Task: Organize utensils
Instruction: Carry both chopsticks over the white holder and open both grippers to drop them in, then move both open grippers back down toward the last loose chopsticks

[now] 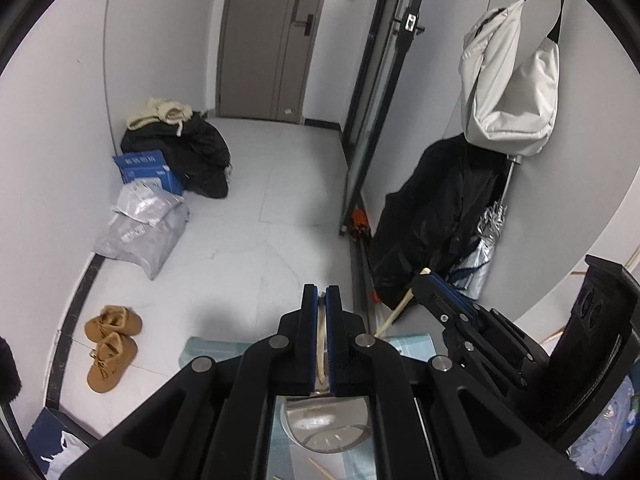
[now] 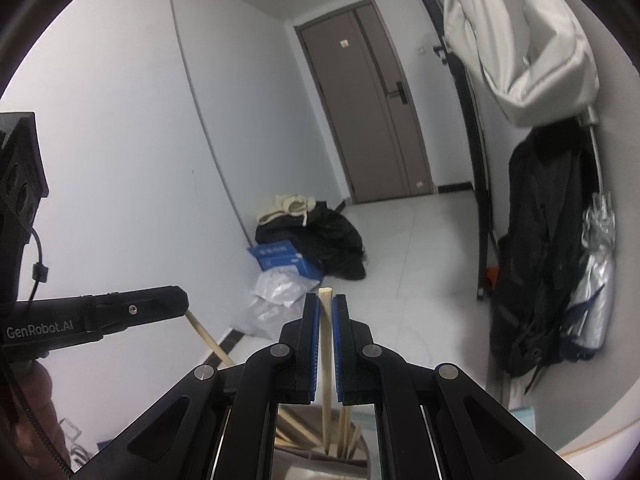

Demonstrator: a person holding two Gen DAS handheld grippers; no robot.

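Note:
My left gripper (image 1: 321, 293) is shut on a pale wooden chopstick (image 1: 320, 346) that runs down between its blue pads. Under it lies a shiny metal holder (image 1: 325, 426) on a light blue mat (image 1: 208, 350). To the right my right gripper (image 1: 424, 280) holds a second chopstick (image 1: 394, 312). In the right wrist view my right gripper (image 2: 326, 300) is shut on that upright chopstick (image 2: 326, 344), whose tip points down among several chopsticks (image 2: 344, 432) in the holder (image 2: 320, 464). At the left, the left gripper (image 2: 180, 304) has its chopstick (image 2: 210, 340) slanting down out of it.
Loose chopsticks (image 1: 320, 470) lie on the mat. On the floor are brown shoes (image 1: 112, 346), grey parcels (image 1: 144, 224), a blue box (image 1: 148, 170) and dark clothes (image 1: 196, 152). Coats and an umbrella (image 1: 440, 220) hang at the right. A hand (image 2: 32, 400) holds the left gripper.

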